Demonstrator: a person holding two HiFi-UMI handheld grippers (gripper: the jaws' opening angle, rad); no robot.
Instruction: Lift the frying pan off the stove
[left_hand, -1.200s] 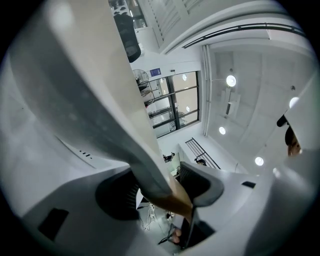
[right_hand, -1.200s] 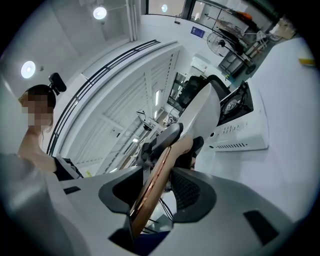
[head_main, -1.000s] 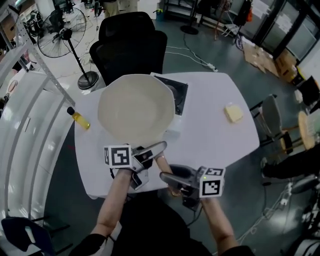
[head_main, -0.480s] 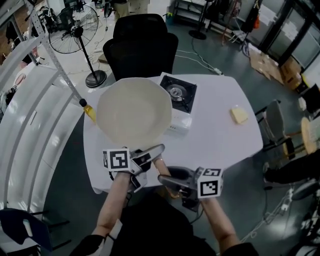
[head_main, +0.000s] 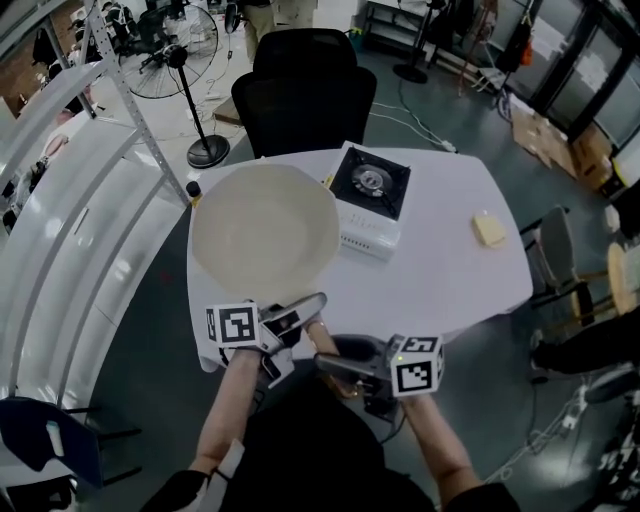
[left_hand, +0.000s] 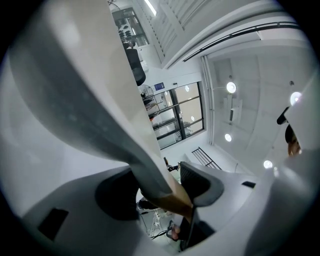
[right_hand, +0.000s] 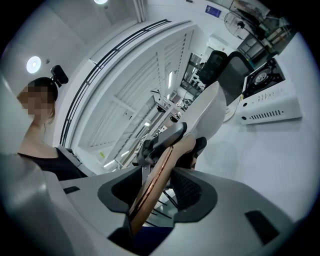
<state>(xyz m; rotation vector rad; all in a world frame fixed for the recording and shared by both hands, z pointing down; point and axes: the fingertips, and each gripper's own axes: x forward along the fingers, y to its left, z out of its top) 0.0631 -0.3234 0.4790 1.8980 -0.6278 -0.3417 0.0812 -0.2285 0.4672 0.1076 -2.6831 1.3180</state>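
The cream frying pan (head_main: 265, 228) hangs above the white table (head_main: 450, 270), left of the black-topped portable stove (head_main: 370, 185), whose burner is uncovered. Its tan handle (head_main: 325, 345) runs back toward me. My left gripper (head_main: 300, 310) is shut on the handle close to the pan. My right gripper (head_main: 335, 362) is shut on the handle's rear end. In the left gripper view the pan's underside (left_hand: 75, 90) fills the upper left and the handle (left_hand: 175, 200) sits between the pads. The right gripper view shows the handle (right_hand: 157, 182) between its pads, with the pan (right_hand: 210, 112) and stove (right_hand: 270, 107) beyond.
A yellow sponge (head_main: 489, 229) lies at the table's right side. A bottle cap (head_main: 193, 188) peeks out at the pan's far left rim. A black office chair (head_main: 305, 100) stands behind the table, a floor fan (head_main: 190, 70) further left. A white curved counter (head_main: 80, 270) borders the left.
The pan has travelled left, off the stove, with both grippers still on its handle. The burner, partly covered before, is now fully exposed.
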